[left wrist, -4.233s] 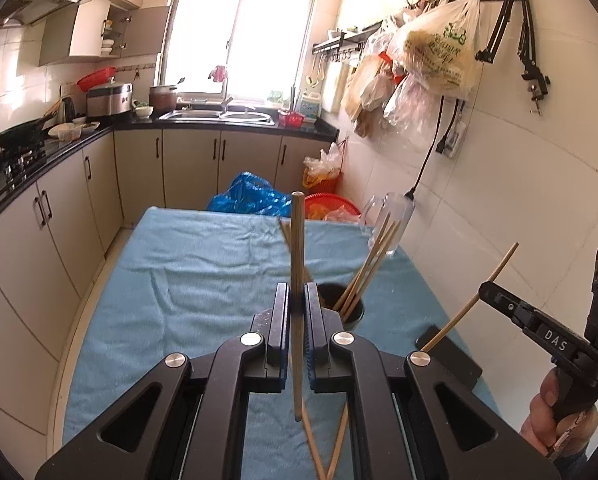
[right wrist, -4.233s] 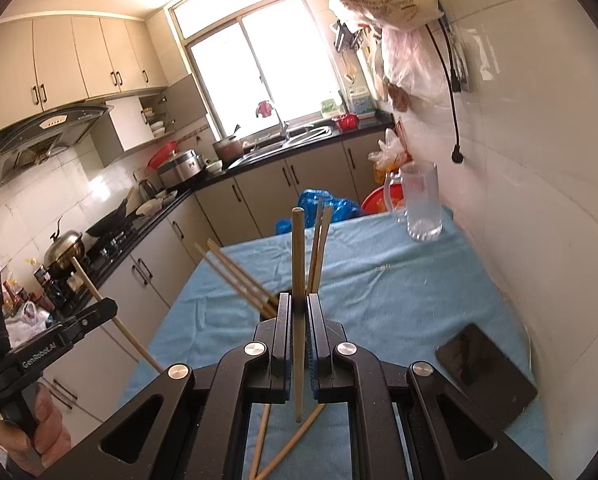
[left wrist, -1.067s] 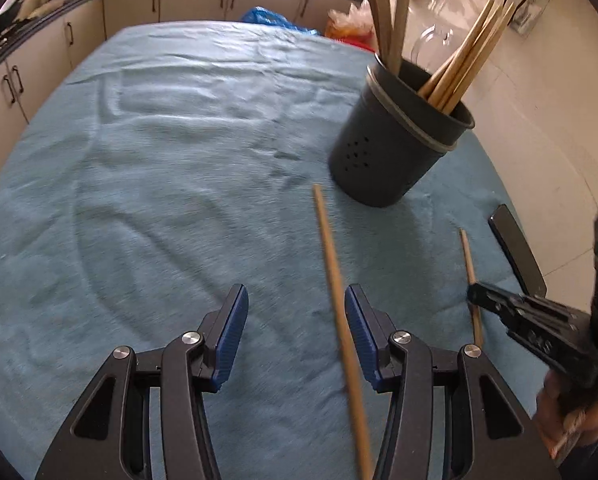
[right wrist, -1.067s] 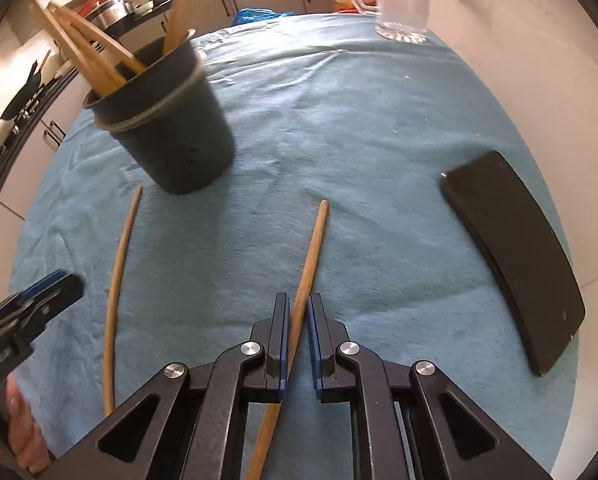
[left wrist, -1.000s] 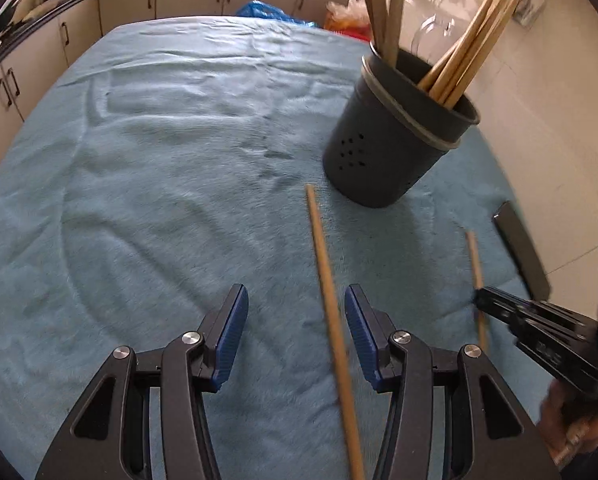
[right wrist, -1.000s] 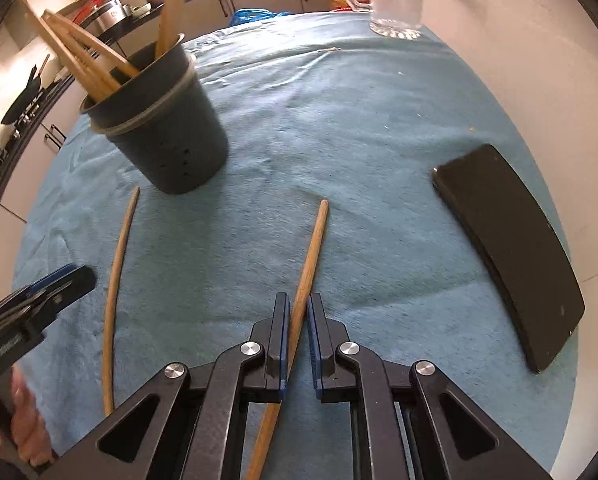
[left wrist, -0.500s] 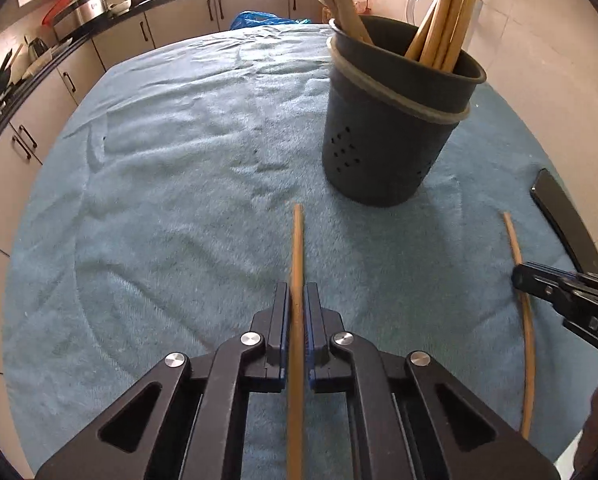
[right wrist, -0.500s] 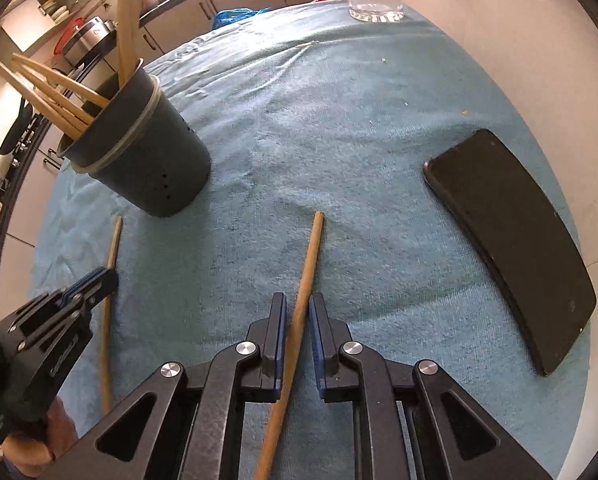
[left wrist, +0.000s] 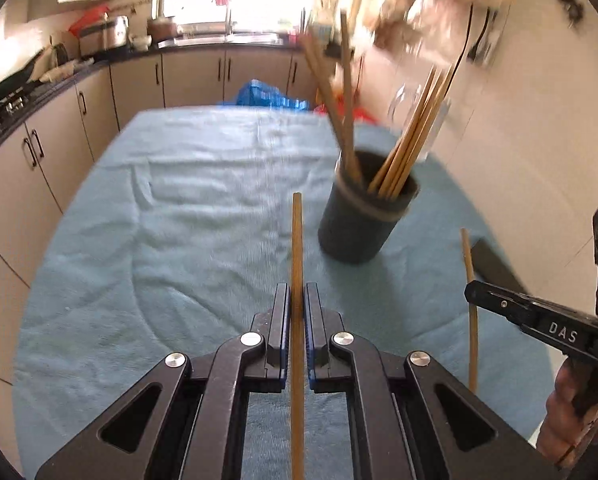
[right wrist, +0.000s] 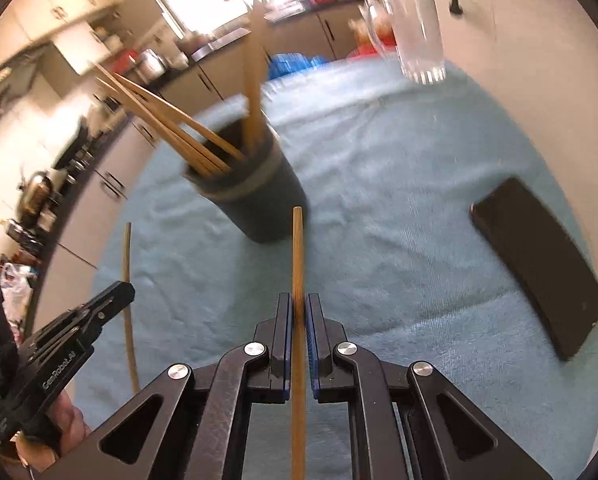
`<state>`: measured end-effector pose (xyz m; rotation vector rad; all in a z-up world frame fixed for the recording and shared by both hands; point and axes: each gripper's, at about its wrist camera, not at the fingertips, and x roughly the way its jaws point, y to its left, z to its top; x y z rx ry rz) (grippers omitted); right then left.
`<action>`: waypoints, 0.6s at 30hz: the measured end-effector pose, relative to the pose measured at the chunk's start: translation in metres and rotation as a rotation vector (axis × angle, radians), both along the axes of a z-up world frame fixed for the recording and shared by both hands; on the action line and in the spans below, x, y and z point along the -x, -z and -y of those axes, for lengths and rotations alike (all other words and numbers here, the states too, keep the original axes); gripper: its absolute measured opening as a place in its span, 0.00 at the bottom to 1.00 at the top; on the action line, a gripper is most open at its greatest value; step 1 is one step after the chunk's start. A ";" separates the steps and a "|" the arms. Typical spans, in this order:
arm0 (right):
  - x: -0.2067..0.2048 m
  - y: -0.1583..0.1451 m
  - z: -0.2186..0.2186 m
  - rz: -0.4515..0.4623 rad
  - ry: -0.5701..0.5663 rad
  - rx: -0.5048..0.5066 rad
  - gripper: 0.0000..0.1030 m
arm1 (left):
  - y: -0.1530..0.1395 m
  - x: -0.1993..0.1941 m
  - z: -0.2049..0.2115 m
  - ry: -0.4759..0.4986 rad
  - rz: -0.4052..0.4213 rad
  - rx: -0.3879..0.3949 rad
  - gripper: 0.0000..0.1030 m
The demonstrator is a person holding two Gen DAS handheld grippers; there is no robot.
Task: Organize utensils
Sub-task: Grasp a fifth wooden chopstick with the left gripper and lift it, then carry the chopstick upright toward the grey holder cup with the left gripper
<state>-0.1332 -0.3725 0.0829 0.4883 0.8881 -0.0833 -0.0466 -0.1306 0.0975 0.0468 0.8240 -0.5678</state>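
A dark round holder (left wrist: pixel 365 220) (right wrist: pixel 255 196) with several wooden chopsticks standing in it sits on the blue cloth. My left gripper (left wrist: pixel 297 300) is shut on a wooden chopstick (left wrist: pixel 297 248), lifted off the cloth and pointing ahead, just left of the holder. My right gripper (right wrist: pixel 298 312) is shut on another chopstick (right wrist: pixel 298 252), raised in front of the holder. Each gripper also shows in the other's view: the right gripper (left wrist: pixel 475 292) at the right edge with its chopstick (left wrist: pixel 470 280), the left gripper (right wrist: pixel 123 290) at the lower left with its chopstick (right wrist: pixel 128 280).
A black phone (right wrist: pixel 539 264) lies on the cloth by the white tiled wall on the right. A glass mug (right wrist: pixel 419 20) stands at the table's far end. Kitchen cabinets (left wrist: pixel 59 152) run along the left. A hand (left wrist: pixel 567 420) holds the right gripper.
The left jaws closed on the chopstick that lay between them. Both grippers then rose off the cloth with their chopsticks, and the view tilted up toward the holder and window.
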 end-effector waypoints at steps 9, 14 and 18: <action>0.042 -0.061 -0.034 0.236 -0.004 0.112 0.07 | -0.049 0.033 -0.015 -0.003 0.111 0.062 0.06; 0.052 -0.073 -0.044 0.277 -0.008 0.137 0.07 | -0.058 0.043 -0.020 -0.005 0.133 0.071 0.06; 0.058 -0.078 -0.042 0.289 0.004 0.136 0.07 | -0.061 0.044 -0.026 -0.017 0.137 0.083 0.06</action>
